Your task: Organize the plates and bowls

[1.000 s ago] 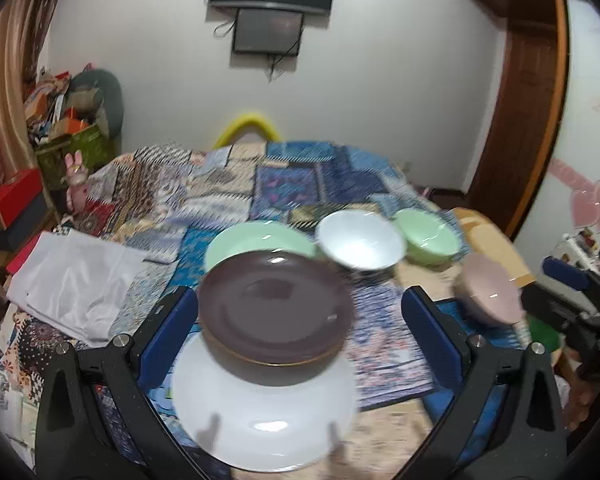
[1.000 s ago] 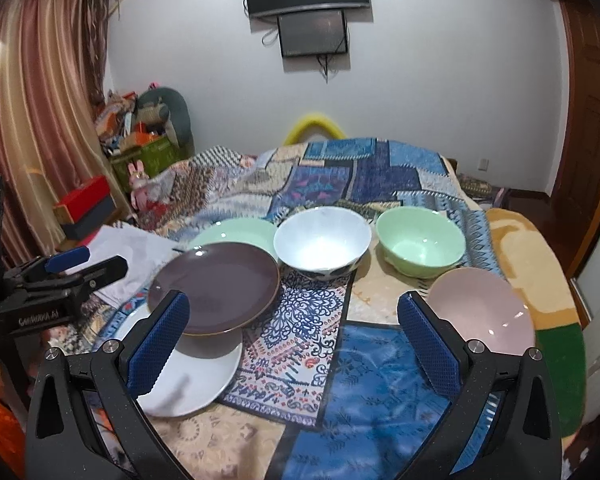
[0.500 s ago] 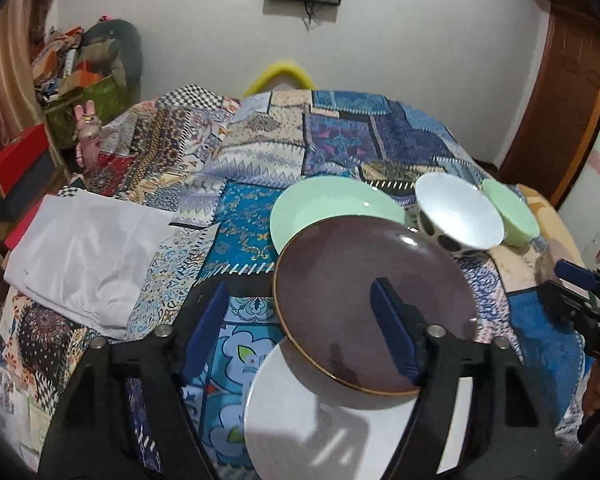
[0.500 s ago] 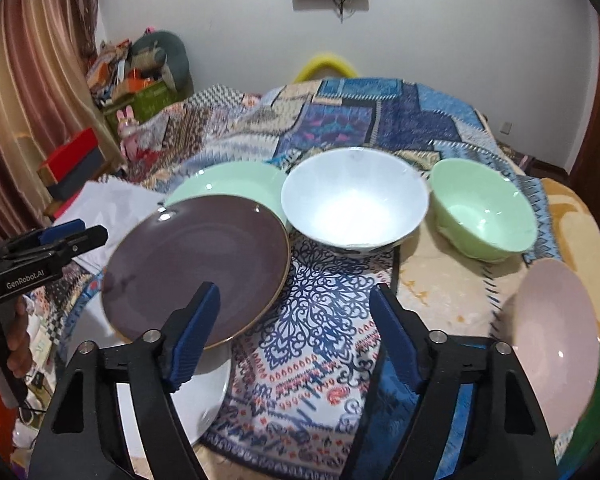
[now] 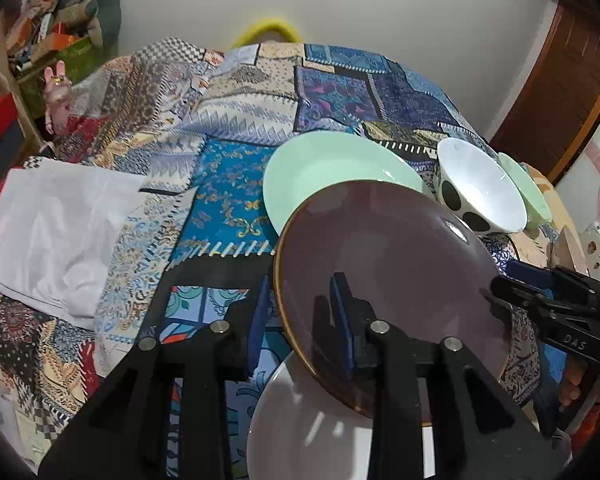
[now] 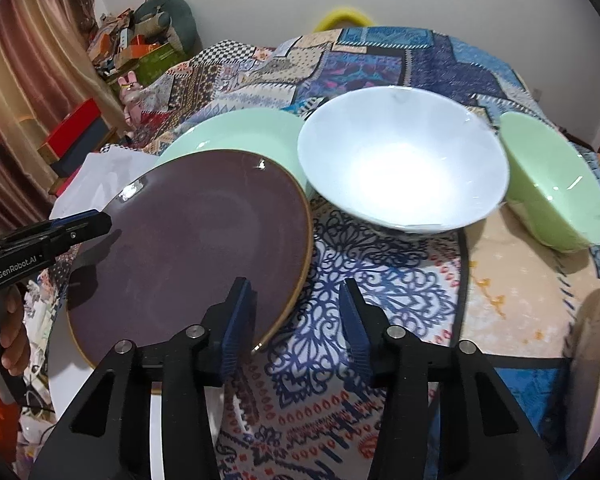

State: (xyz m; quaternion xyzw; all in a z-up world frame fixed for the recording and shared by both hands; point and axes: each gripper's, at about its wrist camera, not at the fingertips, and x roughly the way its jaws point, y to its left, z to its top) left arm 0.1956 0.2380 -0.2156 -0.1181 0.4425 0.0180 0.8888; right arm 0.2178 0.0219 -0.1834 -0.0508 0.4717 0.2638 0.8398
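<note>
Left tool: bottom centre of its view, jaws just been closing, straddling the brown plate's near rim; contact unclear
Right tool: bottom centre, jaws narrowing, only patterned bedspread between them
Brown plate: lies on white plate, overlapping mint plate
Farther back: white bowl, then green bowl at right
</note>
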